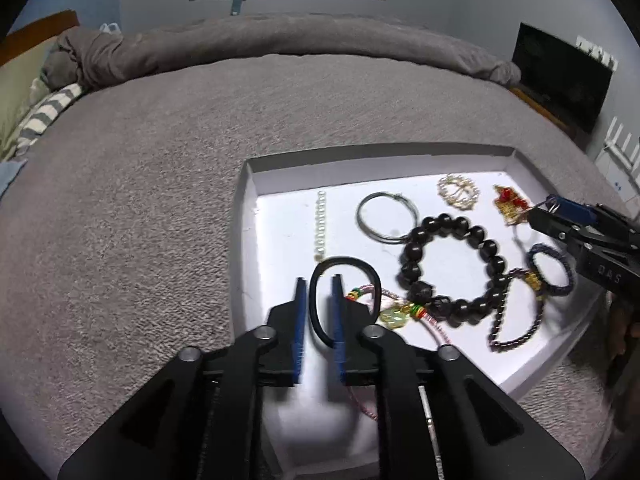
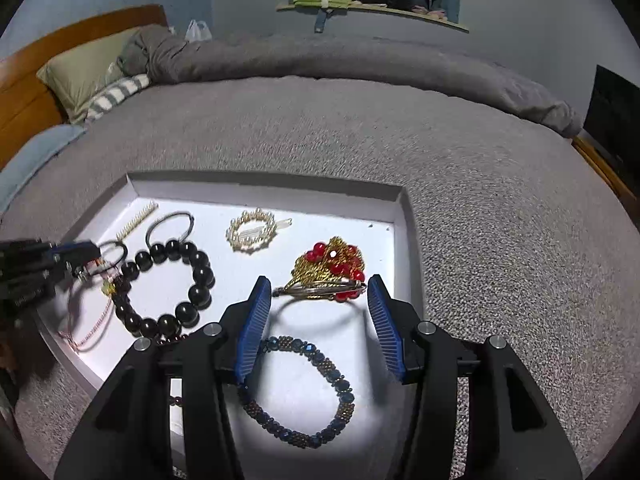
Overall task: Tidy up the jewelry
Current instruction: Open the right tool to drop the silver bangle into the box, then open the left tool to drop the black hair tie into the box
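**Jewelry laid out in a white tray on the bed, both grippers over it**

So there's a shallow white tray (image 2: 404,240) sitting on a grey bedspread (image 2: 480,184), and all the jewelry is spread across its floor.

Near the left edge there's a short straight row of pearls (image 1: 320,226). Just beside it is a thin silver wire bangle (image 1: 386,218), and a chunky bracelet of big glossy black beads (image 1: 452,268) overlaps the bangle's rim. Toward the far edge lies a little oval ring of pearls (image 2: 252,231) with a clear clip across it. Toward the far right corner is a gold filigree piece with bright red beads (image 2: 332,266) and a metal clip bar along its near side. Near the right-hand near edge sits a dark blue and bronze beaded bracelet (image 2: 298,392), fully round and flat. There's also a pink cord with a pale yellow-green pendant (image 1: 394,316) and coloured rings, and a string of small dark purple beads (image 1: 516,312) curling beside the black bracelet.

The left gripper (image 1: 320,280) has its blue fingers only slightly apart, with a black elastic hair band (image 1: 344,300) looped around the right finger; the pads aren't squeezing it.

The right gripper (image 2: 316,292) has its fingers spread wide on either side of the red-and-gold piece, not touching it as far as I can see.
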{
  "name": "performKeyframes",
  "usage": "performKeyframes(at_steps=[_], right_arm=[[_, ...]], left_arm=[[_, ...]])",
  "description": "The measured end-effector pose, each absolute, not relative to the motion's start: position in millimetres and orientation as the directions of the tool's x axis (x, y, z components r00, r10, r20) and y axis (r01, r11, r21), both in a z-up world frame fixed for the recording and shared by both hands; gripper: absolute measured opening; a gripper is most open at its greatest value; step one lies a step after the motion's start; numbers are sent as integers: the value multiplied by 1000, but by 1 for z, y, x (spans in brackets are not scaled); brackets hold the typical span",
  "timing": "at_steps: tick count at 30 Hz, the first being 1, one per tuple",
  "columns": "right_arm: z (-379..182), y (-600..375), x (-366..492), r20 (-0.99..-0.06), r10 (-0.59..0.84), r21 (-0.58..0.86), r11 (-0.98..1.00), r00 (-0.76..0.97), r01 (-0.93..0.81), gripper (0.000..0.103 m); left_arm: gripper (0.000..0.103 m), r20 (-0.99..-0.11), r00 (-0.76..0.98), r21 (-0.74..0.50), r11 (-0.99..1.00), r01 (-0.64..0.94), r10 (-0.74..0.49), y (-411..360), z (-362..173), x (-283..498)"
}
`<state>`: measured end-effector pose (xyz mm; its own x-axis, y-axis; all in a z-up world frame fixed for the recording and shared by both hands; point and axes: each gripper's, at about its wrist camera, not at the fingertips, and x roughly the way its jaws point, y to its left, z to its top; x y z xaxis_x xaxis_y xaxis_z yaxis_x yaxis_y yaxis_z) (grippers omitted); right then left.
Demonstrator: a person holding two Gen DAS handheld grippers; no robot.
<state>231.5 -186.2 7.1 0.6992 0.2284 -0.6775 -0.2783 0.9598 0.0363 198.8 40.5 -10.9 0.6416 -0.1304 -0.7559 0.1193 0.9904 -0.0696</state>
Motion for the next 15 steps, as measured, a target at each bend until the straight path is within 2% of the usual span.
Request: performKeyframes(at_steps=[4, 6, 8, 10, 12, 15], right_arm=[[11, -196, 232, -668, 244, 77, 962, 703, -261, 53], [15, -202, 231, -654, 257, 106, 962, 712, -251, 57], [20, -208, 227, -637, 267, 130, 962, 724, -240, 57], [26, -214, 222, -618, 268, 147, 963, 739, -226, 59], [30, -222, 217, -605, 269, 165, 963, 750, -212, 74], [35, -229, 207, -603, 280, 191, 960, 747, -206, 80]], left_arm=[[29, -743, 659, -48, 991, 122, -117, 37, -8, 194], [44, -733, 670, -50, 992, 118, -117, 36, -5, 192], [54, -719, 684, -57, 991, 119, -124, 36, -2, 188], [58, -709, 693, -65, 990, 125, -134, 34, 3, 183], [70, -698, 702, -71, 989, 129, -142, 33, 6, 180], [79, -687, 712, -66, 989, 134, -143, 32, 11, 172]])
